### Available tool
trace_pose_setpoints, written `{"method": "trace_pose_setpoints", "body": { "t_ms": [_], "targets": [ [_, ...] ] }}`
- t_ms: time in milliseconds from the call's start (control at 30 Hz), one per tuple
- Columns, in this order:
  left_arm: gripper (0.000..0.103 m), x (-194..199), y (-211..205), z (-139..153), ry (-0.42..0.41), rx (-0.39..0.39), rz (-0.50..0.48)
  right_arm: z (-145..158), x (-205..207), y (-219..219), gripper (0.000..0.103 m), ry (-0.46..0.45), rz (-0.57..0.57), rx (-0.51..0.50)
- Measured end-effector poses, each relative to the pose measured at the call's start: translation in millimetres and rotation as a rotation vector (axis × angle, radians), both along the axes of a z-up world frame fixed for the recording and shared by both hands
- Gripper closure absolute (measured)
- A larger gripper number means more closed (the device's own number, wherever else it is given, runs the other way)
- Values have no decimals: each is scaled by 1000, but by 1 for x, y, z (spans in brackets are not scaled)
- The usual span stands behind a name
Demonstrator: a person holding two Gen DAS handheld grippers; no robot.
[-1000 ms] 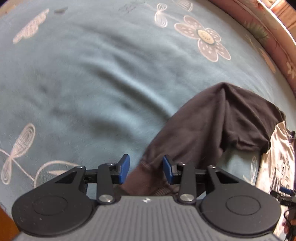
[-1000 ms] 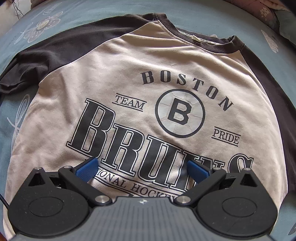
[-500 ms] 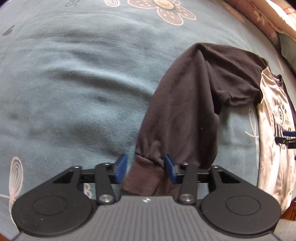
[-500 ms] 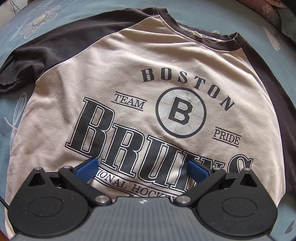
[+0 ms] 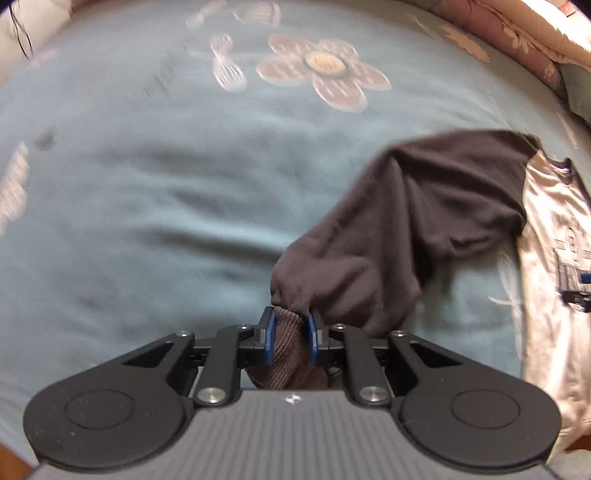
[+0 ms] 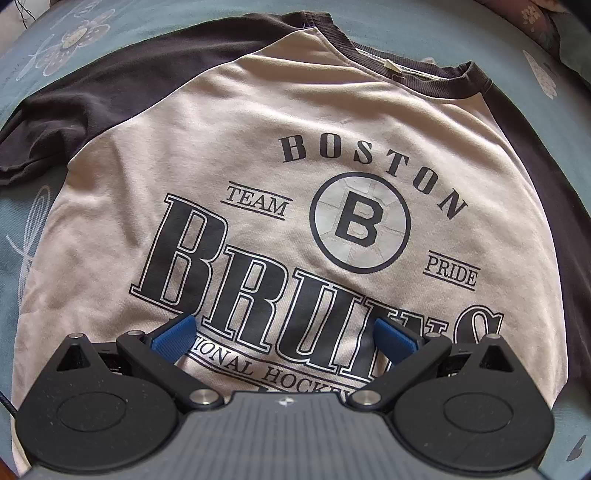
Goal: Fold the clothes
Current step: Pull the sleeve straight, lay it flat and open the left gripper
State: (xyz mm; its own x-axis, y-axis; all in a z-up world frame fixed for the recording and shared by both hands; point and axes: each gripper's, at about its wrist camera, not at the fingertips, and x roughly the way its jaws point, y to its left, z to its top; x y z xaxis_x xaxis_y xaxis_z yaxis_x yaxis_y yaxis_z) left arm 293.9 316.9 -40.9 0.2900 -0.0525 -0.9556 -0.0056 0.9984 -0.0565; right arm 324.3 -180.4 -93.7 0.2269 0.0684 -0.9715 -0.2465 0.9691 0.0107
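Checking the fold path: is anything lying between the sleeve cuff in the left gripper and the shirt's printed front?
Nothing visible. The left gripper, jaws just closing, pinches the cuff. Between it and the shirt front lie only the dark sleeve and bare bedspread.

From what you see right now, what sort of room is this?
Probably a bedroom: a shirt lies spread on a blue flowered bedsheet, with a flowered quilt or pillow bunched along its far edge.

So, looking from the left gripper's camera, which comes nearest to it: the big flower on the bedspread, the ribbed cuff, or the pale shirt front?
1. Ribbed cuff, clamped between the left gripper pads.
2. Pale shirt front, off right.
3. Big flower, far up the bedspread.
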Motion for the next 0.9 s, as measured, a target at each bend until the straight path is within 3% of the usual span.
{"method": "trace_pose_setpoints", "body": {
  "t_ms": [167, 367, 467, 567, 667, 700, 800, 900],
  "targets": [
    [87, 25, 30, 9, 3, 76, 10, -1, 0, 0, 0, 4, -1, -2],
    [85, 50, 50, -13, 18, 128, 24, -1, 0, -2, 0, 6, -1, -1],
    [75, 56, 58, -21, 62, 106, 57, -1, 0, -2, 0, 7, -1, 0],
    [52, 52, 69, -18, 65, 128, 107, -2, -1, -3, 0, 6, -1, 1],
    [59, 44, 82, -10, 84, 194, 207, -3, -3, -5, 0, 2, -1, 3],
    [58, 41, 83, -4, 69, 173, 234, -3, -4, -5, 0, -1, -1, 5],
    [51, 37, 63, 10, -28, 18, 211, -4, -7, -7, 0, -14, -2, 8],
    [49, 46, 26, -2, -58, -73, 140, -4, -9, -8, 0, -23, -2, 10]
  ]
}}
